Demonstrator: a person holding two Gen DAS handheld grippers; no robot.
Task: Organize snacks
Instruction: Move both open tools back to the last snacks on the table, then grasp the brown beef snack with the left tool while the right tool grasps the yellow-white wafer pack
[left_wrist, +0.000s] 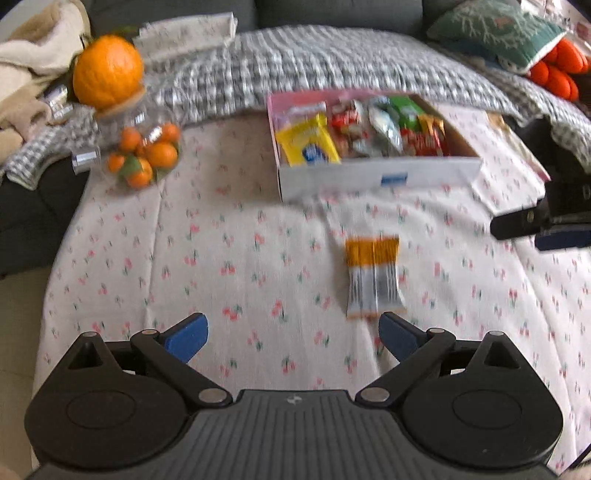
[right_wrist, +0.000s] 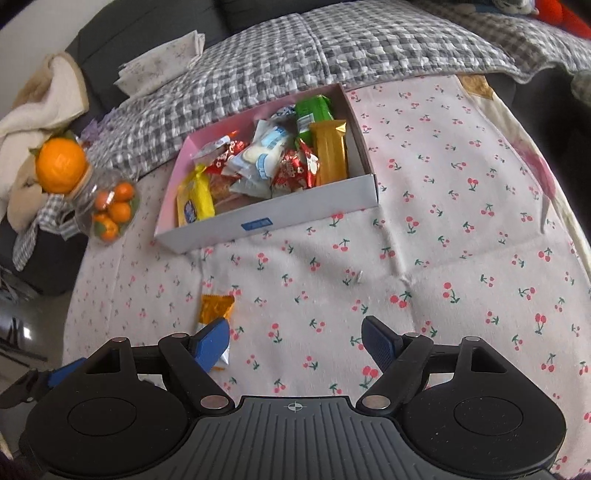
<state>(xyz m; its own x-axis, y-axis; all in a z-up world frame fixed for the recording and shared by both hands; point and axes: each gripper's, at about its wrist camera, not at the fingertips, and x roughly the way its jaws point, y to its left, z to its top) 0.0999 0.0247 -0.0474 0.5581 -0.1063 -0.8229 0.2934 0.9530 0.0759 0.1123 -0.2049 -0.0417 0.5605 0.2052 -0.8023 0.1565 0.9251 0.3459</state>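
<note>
Cherry-printed cloth (right_wrist: 443, 206) is spread over the surface, with a grey checked blanket (right_wrist: 295, 59) behind it. Most of the snacks are already gathered in the open box (right_wrist: 295, 216) at the far side of the cloth; one orange-and-silver packet (left_wrist: 373, 277) is left lying flat on the cloth, well apart from the box, so the task is judged nearly finished. The left gripper (left_wrist: 293, 338) is tilted down over the cloth with its blue pads spread wide and nothing held, the packet just ahead of its right pad. The right gripper (right_wrist: 295, 345) is likewise angled down and spread, empty, the packet partly hidden under its left pad
</note>
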